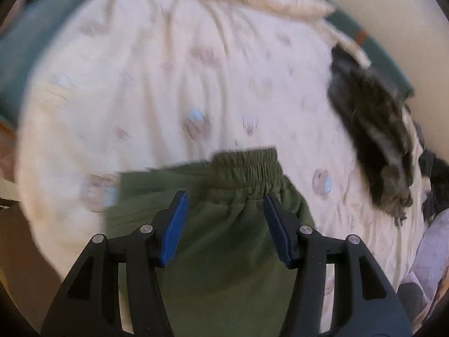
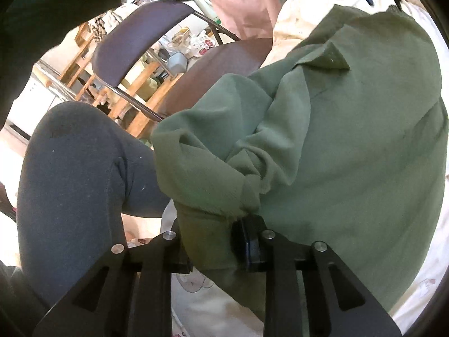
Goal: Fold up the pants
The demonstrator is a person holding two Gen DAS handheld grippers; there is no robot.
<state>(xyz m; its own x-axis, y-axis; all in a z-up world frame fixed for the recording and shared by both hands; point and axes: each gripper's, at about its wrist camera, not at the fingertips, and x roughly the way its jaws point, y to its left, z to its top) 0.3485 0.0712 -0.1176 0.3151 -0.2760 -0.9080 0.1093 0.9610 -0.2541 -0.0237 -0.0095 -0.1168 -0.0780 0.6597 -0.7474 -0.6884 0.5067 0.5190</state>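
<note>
A cream bedsheet (image 1: 174,64) printed with faint, unreadable motifs fills the left wrist view. The green pants (image 1: 224,238) lie on it at lower centre, elastic waistband (image 1: 247,165) uppermost. The left tool (image 1: 226,205) hangs over them, blue pads apart, clear of the cloth. A dark rumpled garment (image 1: 373,129) lies at right. In the right wrist view, the right tool (image 2: 212,238) has bunched pants fabric between its part-open fingers; whether they pinch it is unclear. A chair (image 2: 157,36) stands upper left.

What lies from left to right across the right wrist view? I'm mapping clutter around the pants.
Person's dark-trousered leg → chair with purple backrest → bunched end of the green pants → flat spread of the green pants.
</note>
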